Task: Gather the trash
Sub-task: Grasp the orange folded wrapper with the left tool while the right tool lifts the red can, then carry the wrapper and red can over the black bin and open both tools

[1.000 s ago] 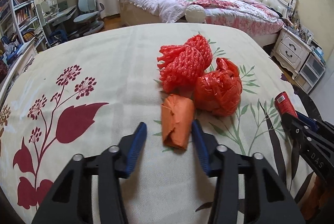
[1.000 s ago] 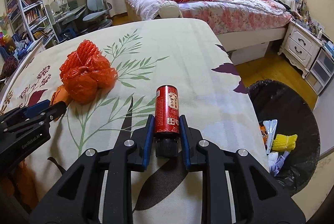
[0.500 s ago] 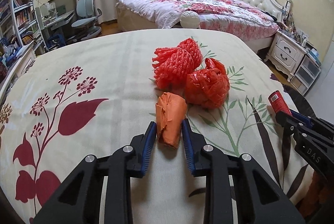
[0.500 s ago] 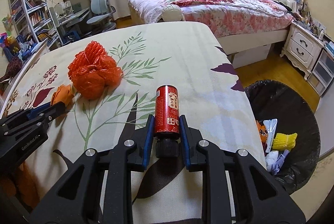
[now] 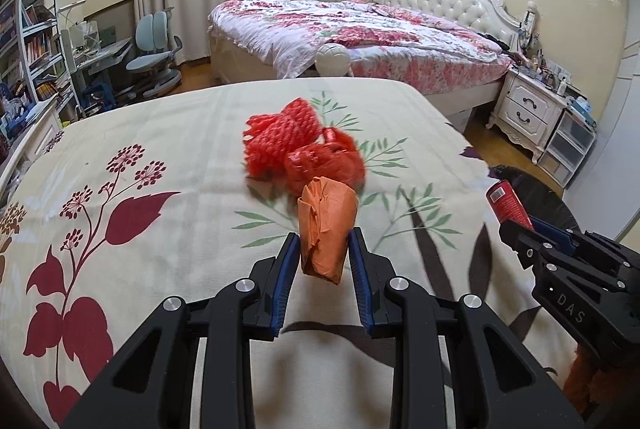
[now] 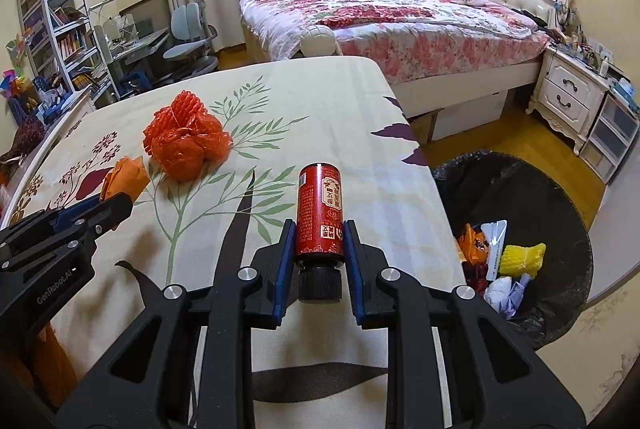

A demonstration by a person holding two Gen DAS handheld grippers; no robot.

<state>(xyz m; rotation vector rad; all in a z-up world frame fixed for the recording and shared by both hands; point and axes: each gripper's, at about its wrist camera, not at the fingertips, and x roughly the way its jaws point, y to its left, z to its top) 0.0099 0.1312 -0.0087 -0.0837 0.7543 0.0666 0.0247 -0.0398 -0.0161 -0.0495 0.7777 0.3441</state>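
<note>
My left gripper (image 5: 323, 249) is shut on a crumpled orange paper wad (image 5: 326, 225) and holds it above the floral tablecloth (image 5: 160, 133). The wad also shows in the right wrist view (image 6: 125, 176). My right gripper (image 6: 319, 235) is shut on a red bottle (image 6: 320, 215) with a black cap, held above the table near its right edge; the bottle shows in the left wrist view (image 5: 507, 201) too. A clump of red foam netting and red plastic bag (image 5: 300, 153) lies on the table beyond the wad.
A black-lined trash bin (image 6: 556, 197) stands on the floor right of the table, holding a yellow foam net (image 6: 522, 260) and paper scraps. A bed (image 6: 392, 17), a nightstand (image 6: 568, 89), desk chairs (image 5: 154, 45) and bookshelves (image 6: 60, 25) stand behind.
My left gripper closed on the orange wad and lifted it off the cloth. Both grippers rose, the right still holding the red bottle.
</note>
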